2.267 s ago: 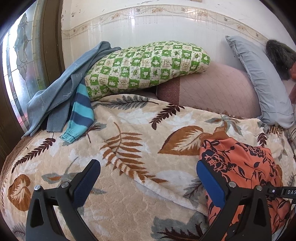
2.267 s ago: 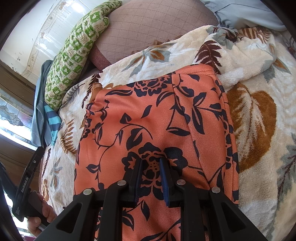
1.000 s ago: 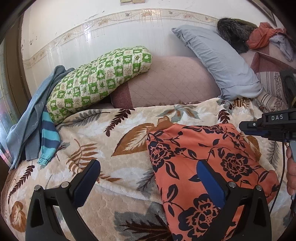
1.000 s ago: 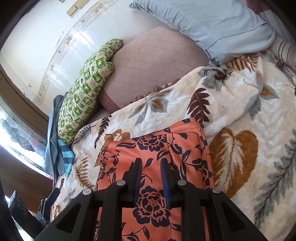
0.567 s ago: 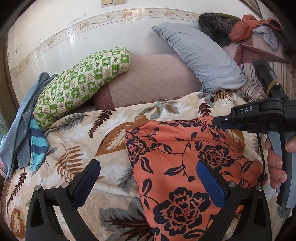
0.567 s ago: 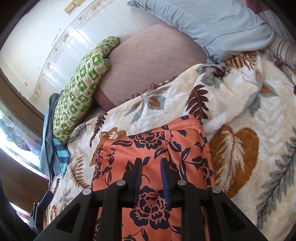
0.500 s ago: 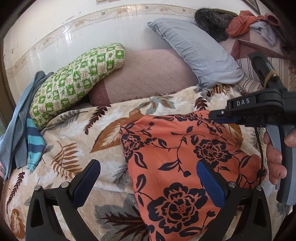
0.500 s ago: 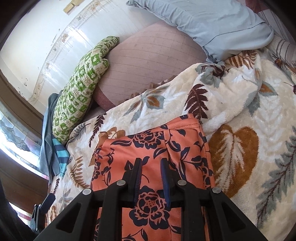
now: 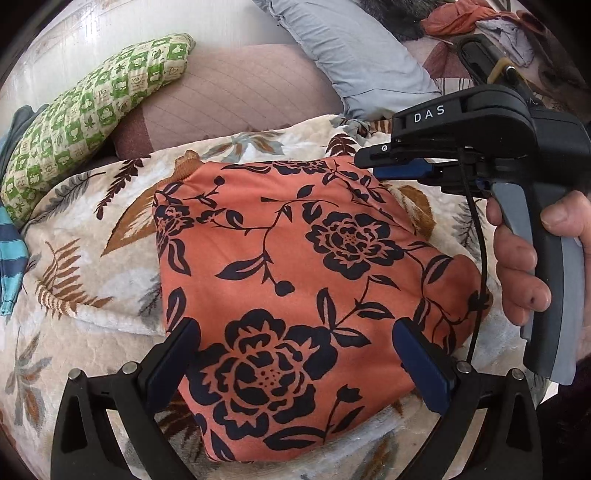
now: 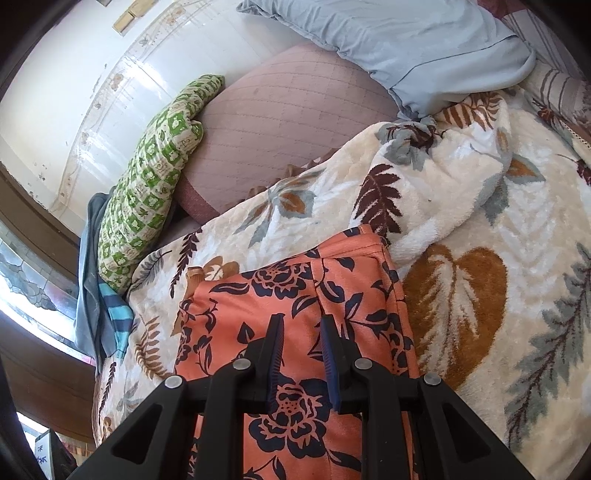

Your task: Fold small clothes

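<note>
An orange garment with dark flowers (image 9: 295, 258) lies folded into a rough square on the leaf-print blanket (image 9: 92, 332). My left gripper (image 9: 295, 332) is open wide and tilted down over the garment's near part, with one finger off its left edge and the other over its right side. My right gripper (image 10: 301, 319) hovers over the same garment (image 10: 280, 295) near its far right corner. Its jaws are only narrowly apart and nothing is pinched between them. In the left wrist view the right gripper (image 9: 373, 166) shows side on, held by a hand (image 9: 521, 269).
A green checked pillow (image 9: 85, 114), a mauve quilted bolster (image 9: 236, 96) and a pale blue pillow (image 9: 354, 59) line the wall. Blue and striped clothes (image 10: 107, 306) hang at the blanket's left edge. More clothes (image 9: 465, 18) are piled at the far right.
My left gripper swung right and dipped down, so the orange garment now fills the view between its open fingers. The right gripper and the garment stayed where they were.
</note>
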Demonstrator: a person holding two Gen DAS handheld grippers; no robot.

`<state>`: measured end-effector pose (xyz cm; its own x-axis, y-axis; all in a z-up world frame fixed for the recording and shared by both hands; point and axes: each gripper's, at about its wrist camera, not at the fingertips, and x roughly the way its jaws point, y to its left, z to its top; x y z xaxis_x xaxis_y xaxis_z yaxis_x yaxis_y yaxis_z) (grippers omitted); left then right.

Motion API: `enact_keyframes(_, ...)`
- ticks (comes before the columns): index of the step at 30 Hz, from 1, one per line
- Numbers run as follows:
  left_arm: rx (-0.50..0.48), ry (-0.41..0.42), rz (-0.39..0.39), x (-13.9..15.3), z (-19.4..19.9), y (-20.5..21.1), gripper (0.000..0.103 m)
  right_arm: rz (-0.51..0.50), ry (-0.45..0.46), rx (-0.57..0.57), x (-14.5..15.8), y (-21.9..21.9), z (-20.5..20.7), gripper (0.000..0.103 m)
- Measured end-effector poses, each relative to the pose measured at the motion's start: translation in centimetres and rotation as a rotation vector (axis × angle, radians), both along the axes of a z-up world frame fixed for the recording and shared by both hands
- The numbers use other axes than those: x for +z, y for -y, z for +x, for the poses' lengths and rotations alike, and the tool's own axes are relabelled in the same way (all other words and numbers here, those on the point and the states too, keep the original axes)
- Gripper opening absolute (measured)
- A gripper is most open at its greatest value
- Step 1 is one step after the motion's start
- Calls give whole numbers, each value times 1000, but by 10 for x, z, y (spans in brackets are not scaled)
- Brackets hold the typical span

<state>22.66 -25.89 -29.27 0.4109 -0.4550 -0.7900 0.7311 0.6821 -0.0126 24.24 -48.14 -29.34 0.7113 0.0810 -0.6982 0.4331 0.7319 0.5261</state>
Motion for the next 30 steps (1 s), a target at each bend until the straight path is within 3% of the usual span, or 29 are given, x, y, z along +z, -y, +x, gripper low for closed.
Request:
enact_keyframes(3,31,31,7,2,8,-7,103,-2,-3,-6,1,4,-2,23)
enact_keyframes(7,153,35,-46,8,38,-34,103,13,33,-40,9,22,-14,25)
enact_keyframes(8,185,27,-59,8,46,-41,103,29,40,-44,9,28,-18,32)
enact_keyframes(9,216,14,-67,6,56,-48,103,44,38,-48,9,33,-22,63)
enact_keyframes(10,245,-3,-70,3,65,-54,103,56,44,-64,9,39,-27,79)
enact_keyframes(11,272,-24,-71,-1,74,-58,103,61,55,-87,8,44,-34,86)
enact_keyframes(15,312,-169,-102,-23,99,-67,103,175,22,-65,-6,62,-43,86)
enact_keyframes(19,270,-306,-157,-36,103,-60,103,269,-102,-13,-41,62,-41,86)
enact_keyframes(24,189,-426,-220,-47,101,-44,103,349,-147,65,-73,50,-27,86)
enact_keyframes(30,179,-428,-283,-46,99,-43,103,350,-89,133,-81,32,-7,86)
